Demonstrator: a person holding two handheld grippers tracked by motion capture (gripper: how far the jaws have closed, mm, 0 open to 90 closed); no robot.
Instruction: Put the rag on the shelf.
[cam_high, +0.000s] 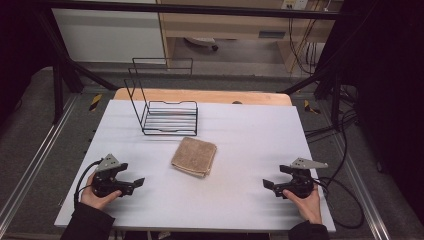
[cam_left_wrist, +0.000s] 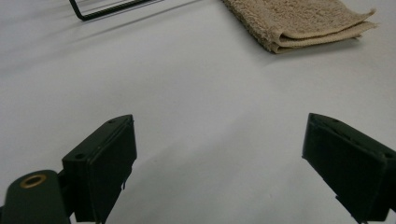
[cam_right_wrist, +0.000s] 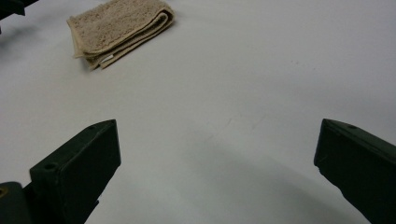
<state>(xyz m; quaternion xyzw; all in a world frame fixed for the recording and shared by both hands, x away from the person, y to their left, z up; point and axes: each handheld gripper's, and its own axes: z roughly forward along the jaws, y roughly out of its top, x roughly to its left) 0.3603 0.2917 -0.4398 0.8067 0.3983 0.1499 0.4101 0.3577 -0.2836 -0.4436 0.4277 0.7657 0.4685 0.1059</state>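
Both our tongs, left (cam_high: 136, 184) and right (cam_high: 269, 186), are spread and empty. The folded towel (cam_high: 194, 156) looks soft, light; we'd pinch its near folded edge.

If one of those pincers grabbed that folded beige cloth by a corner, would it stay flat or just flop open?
The folded beige terry towel would probably flop: its stacked layers look soft and loose at the edges. It likely weighs little, being thin. Pushed across the smooth white table, it might bunch up rather than slide neatly.
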